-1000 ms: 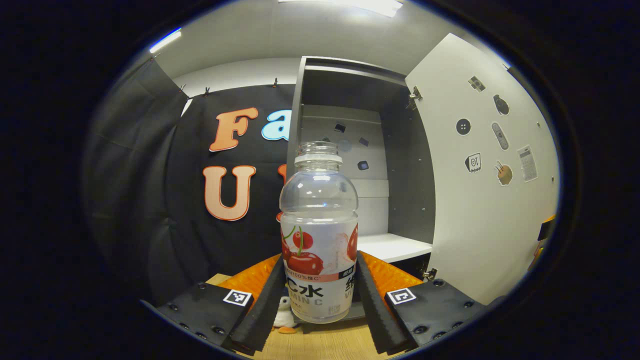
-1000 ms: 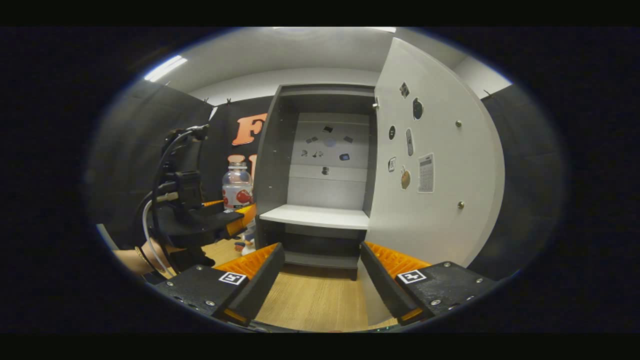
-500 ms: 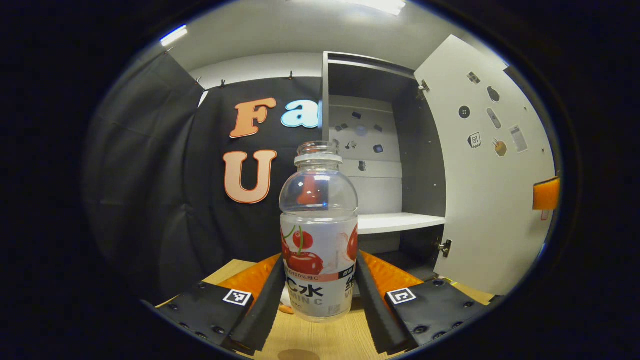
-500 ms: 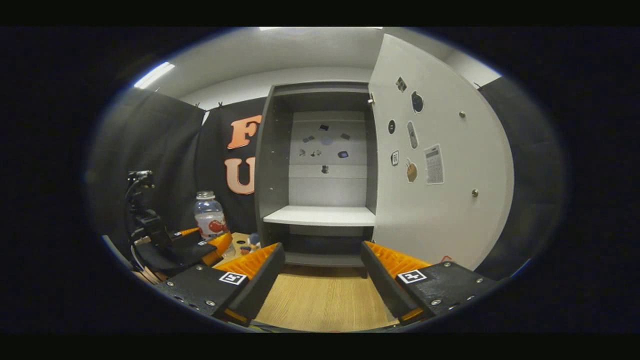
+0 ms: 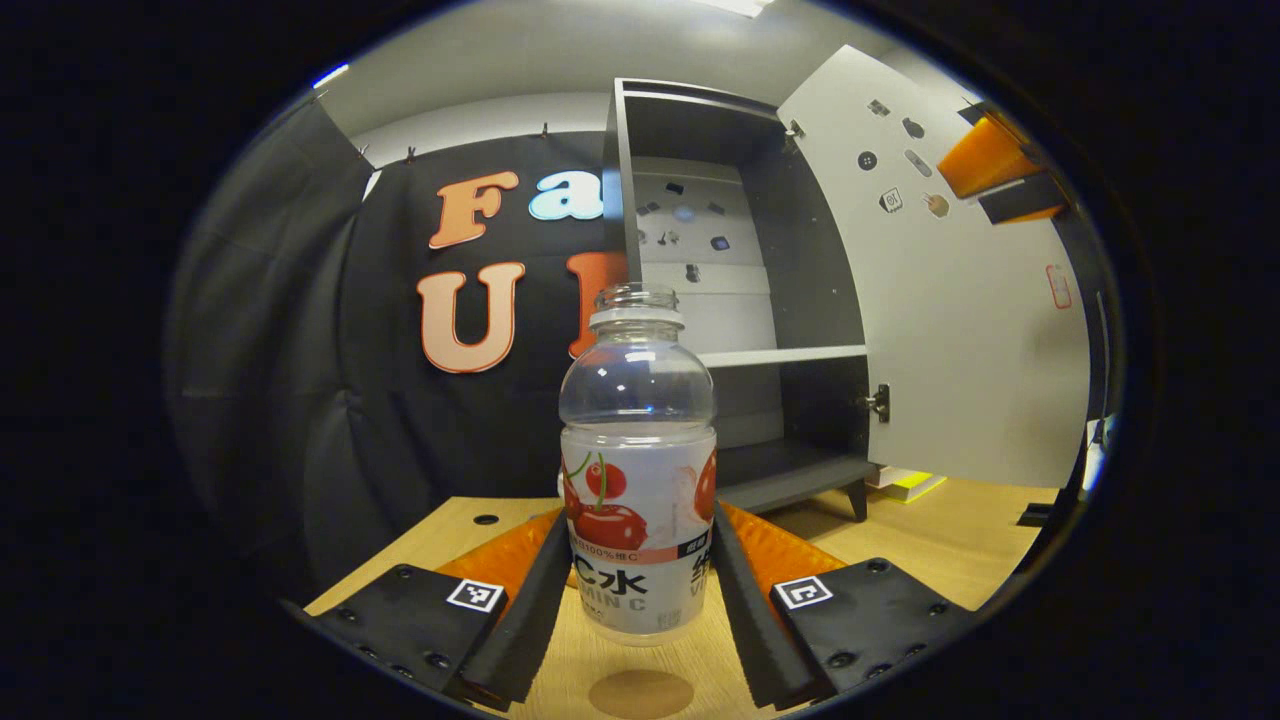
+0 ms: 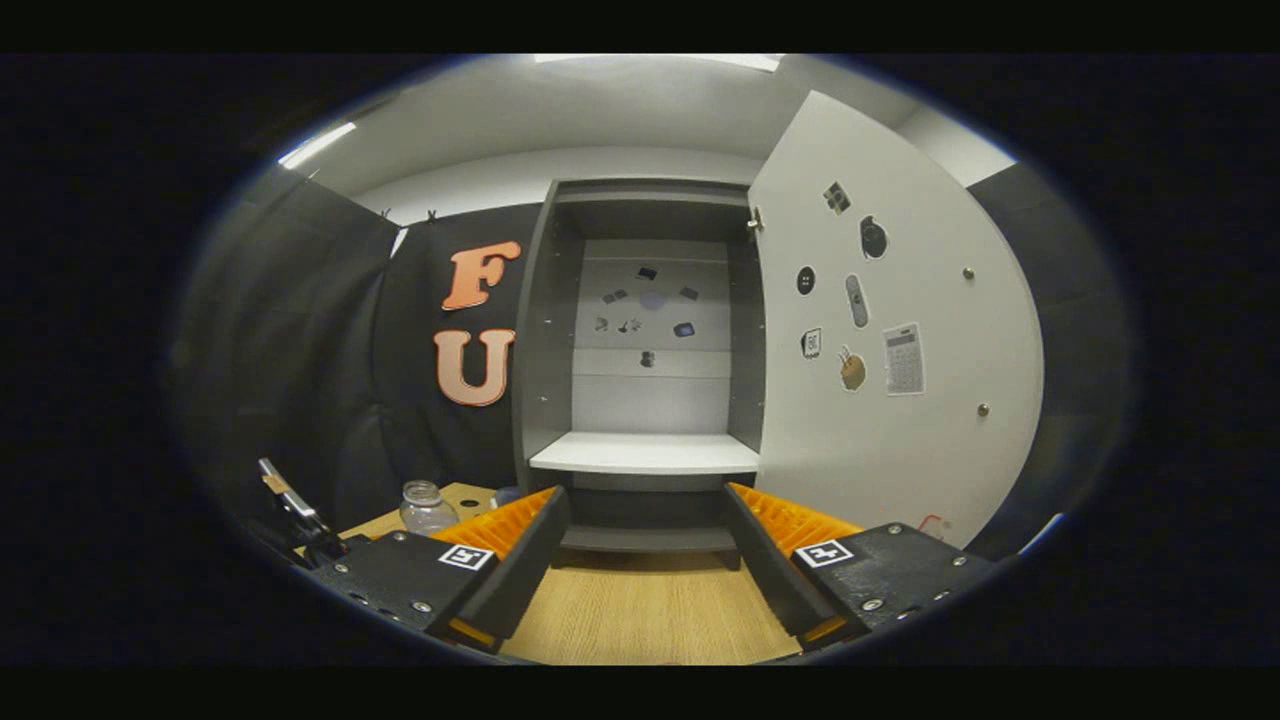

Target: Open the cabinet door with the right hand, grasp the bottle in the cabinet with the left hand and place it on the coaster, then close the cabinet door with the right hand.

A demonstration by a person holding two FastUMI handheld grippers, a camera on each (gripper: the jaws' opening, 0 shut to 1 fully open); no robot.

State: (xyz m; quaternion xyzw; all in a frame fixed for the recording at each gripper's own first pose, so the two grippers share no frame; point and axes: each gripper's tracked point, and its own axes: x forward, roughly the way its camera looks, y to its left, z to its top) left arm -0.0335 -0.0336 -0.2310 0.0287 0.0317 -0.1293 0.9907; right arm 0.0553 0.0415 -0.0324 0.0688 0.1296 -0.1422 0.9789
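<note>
Clear bottle [image 5: 638,470] clamped upright in left gripper [image 5: 636,585], above coaster [image 5: 640,693].

- Black cloth wall [image 5: 300,400] draped behind and to the side.
- White ceiling [image 6: 600,110] with strip light [image 6: 320,143] glowing.
- Light wooden tabletop [image 6: 640,620] below.

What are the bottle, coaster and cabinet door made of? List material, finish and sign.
Bottle: clear glossy plastic, likely; see-through, with highlights.
Coaster: brown matte disc, perhaps cork or wood; unclear.
Cabinet door: white matte panel, probably laminated board.
</note>
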